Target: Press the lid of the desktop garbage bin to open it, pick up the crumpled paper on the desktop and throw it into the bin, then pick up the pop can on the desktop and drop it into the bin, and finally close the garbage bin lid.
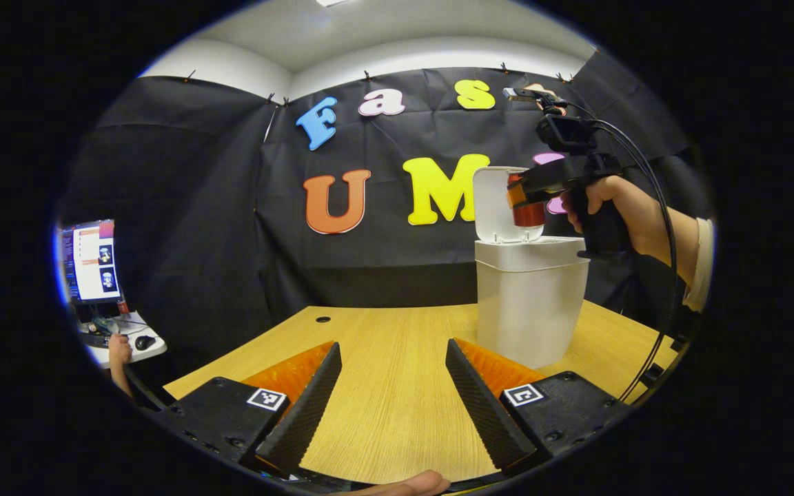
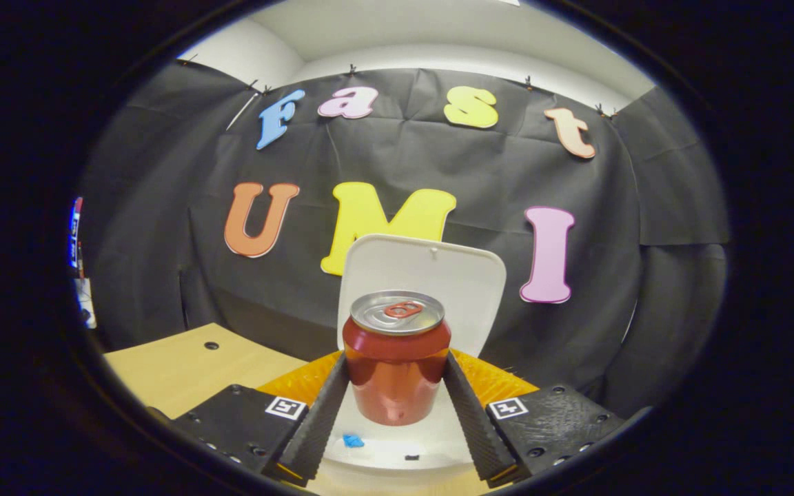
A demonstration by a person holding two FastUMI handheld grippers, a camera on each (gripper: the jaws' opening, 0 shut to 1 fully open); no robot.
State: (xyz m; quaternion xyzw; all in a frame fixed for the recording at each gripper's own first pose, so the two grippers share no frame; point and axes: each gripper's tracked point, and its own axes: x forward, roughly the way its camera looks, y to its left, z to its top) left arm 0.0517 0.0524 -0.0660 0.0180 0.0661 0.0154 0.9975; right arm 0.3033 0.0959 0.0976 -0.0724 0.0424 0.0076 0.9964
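A white desktop bin (image 1: pixel 531 303) stands on the wooden table (image 1: pixel 397 372) with its lid (image 1: pixel 497 203) tipped up. In the left gripper view, a hand holds the right gripper (image 1: pixel 524 200) over the bin's mouth, shut on a red pop can (image 1: pixel 529 213). In the right gripper view, the right gripper (image 2: pixel 395 396) holds the upright can (image 2: pixel 397 362) between both fingers, above the bin's white inside (image 2: pixel 397 444), with the raised lid (image 2: pixel 424 275) behind it. My left gripper (image 1: pixel 393 396) stands open low over the table, left of the bin, nothing between its fingers.
A side desk (image 1: pixel 118 337) with a monitor (image 1: pixel 90 262), a mouse and a person's hand lies far left. A cable (image 1: pixel 659 227) hangs from the right gripper down past the table's right edge. A small hole (image 1: pixel 323 319) marks the table's back.
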